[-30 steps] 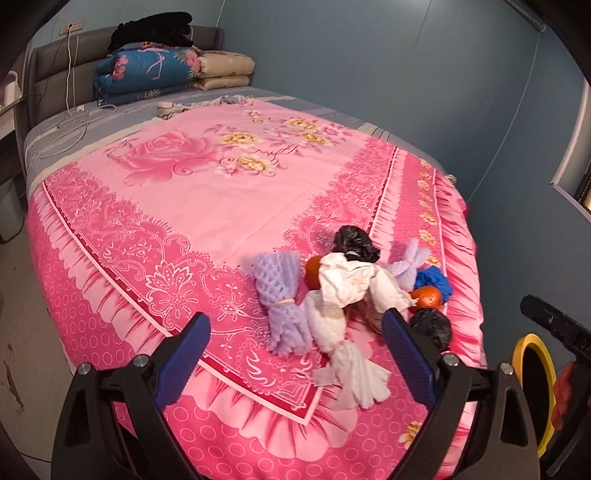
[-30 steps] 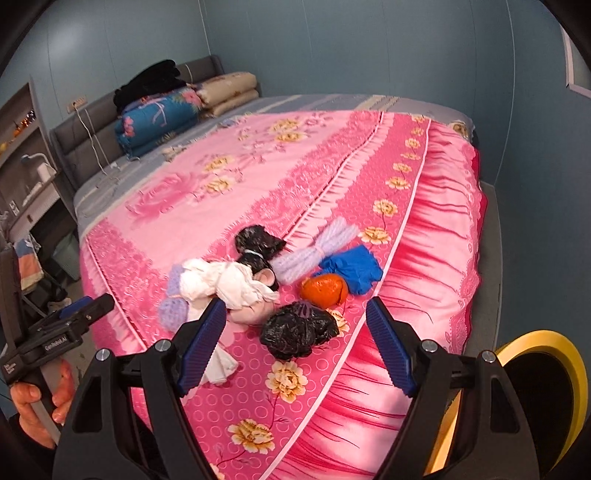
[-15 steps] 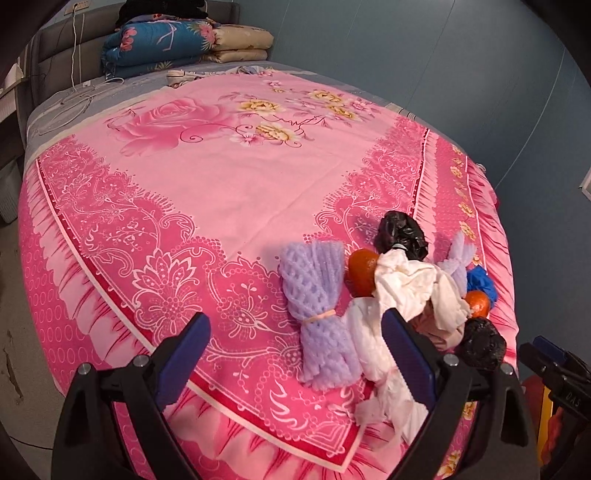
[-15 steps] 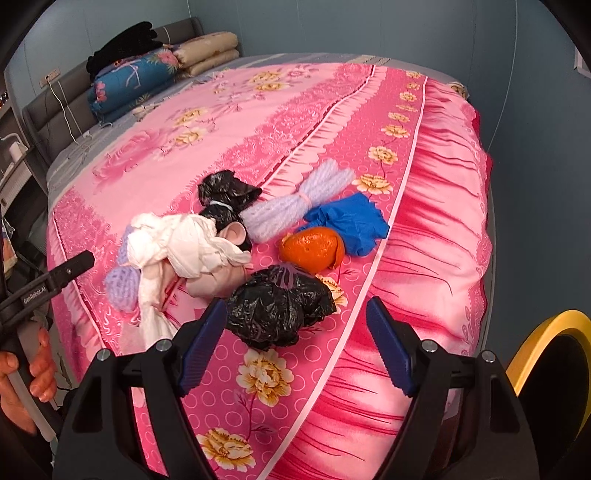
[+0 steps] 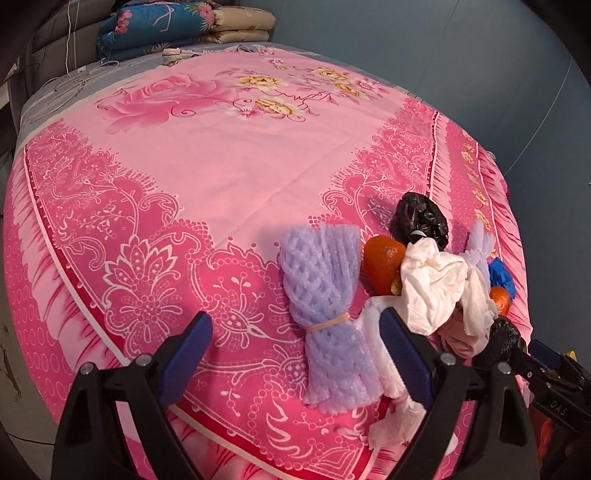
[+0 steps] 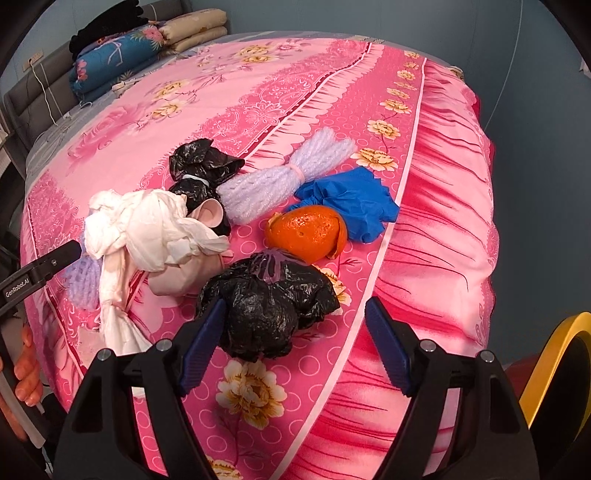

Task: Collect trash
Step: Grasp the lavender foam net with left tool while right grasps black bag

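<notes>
A heap of trash lies near the foot corner of the pink bed. My left gripper (image 5: 295,354) hovers over a purple foam net (image 5: 327,314) tied with a rubber band; its jaws are closing, and the net lies between them untouched. Beside the net sit orange peel (image 5: 382,264), white knotted tissue (image 5: 436,284) and a black bag (image 5: 419,219). My right gripper (image 6: 295,339) is open above a crumpled black bag (image 6: 264,314), whose near part lies between the pads. Behind it are an orange peel (image 6: 306,234), a blue glove (image 6: 351,203), another foam net (image 6: 284,181) and white tissue (image 6: 147,229).
Folded quilts and pillows (image 5: 184,22) are stacked at the headboard. A yellow-rimmed bin (image 6: 557,365) stands beside the bed at lower right. The bed's edge (image 6: 461,240) drops off steeply to the right. A person's hand (image 6: 26,369) holds the left gripper's handle.
Both grippers have come down and closer to the trash heap. The left now frames the purple foam net, the right the crumpled black bag. The left jaws stand slightly narrower.
</notes>
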### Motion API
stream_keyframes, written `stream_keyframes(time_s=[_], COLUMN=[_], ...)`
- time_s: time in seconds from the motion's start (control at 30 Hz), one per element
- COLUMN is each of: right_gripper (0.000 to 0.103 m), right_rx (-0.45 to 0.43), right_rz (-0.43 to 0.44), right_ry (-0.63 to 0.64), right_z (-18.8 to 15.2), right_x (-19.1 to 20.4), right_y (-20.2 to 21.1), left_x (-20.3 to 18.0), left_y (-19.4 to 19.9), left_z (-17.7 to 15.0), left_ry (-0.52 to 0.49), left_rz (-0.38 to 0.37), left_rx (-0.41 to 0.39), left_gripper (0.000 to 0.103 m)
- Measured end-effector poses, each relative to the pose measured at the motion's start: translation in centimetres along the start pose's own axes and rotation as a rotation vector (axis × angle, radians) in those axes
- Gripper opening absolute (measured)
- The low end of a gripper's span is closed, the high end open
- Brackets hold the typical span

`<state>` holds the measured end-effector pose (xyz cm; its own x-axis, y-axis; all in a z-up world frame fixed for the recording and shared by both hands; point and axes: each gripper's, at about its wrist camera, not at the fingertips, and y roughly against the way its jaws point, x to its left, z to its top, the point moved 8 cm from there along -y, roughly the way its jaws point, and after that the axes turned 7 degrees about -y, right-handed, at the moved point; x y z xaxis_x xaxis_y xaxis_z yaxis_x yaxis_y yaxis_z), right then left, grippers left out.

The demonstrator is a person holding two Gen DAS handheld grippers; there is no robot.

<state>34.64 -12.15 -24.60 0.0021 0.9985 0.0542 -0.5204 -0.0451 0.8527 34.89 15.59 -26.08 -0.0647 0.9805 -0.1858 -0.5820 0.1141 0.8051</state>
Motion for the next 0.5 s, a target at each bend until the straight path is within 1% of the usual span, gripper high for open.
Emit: stream_keyframes(time_s=[0.03,0.1,0.13,0.17,0.2,0.23,0.27,0.3,0.4,0.5], right_gripper=[0.071,0.068,0.067,0.066,0.063,0.058,0.054,0.048,0.040,0.031], right_rx=[0.003,0.009,0.013,0.014,0.016,0.018,0.019,0.018,0.017,0.024], right_rz=[-0.001,0.000,0.002,0.002,0.005,0.012,0.017,0.021,0.039,0.075], right_ry=[0.002,0.004,0.003,0.005,0.005,0.005,0.005,0.006,0.016,-0.001], right_z=[0.0,0.0,0.0,0.0,0.0,0.0,0.0,-0.1,-0.1,-0.2], right_x=[0.1,0.3,0.4,0.5,0.7,0.8,1.0,1.1,1.6,1.6], right_y=[-0.2,-0.5,-0.8,-0.9,-1.1,-1.2,-1.2,-1.2,-1.2,-1.2], left_x=[-0.1,-0.4,-0.6,-0.7,-0.9,-1.0,-1.2,-1.4,-1.8,-1.8], left_y=[-0.2,-0.7,-1.0,-1.2,-1.5,-1.6,-1.7,-1.7,-1.4,-1.2], left_z=[-0.1,-0.3,-0.4,-0.5,-0.6,-0.7,-0.7,-0.8,-0.7,-0.7], left_ry=[-0.003,-0.007,-0.009,-0.010,-0.010,-0.010,-0.010,-0.010,-0.023,-0.029], left_rz=[-0.004,-0.005,-0.011,-0.018,-0.030,-0.040,-0.053,-0.066,-0.074,-0.076], left_rx=[0.006,0.020,0.030,0.038,0.046,0.049,0.050,0.051,0.041,0.035], left_gripper=[0.079,0.065,0.061,0.055,0.049,0.045,0.037,0.032,0.027,0.025])
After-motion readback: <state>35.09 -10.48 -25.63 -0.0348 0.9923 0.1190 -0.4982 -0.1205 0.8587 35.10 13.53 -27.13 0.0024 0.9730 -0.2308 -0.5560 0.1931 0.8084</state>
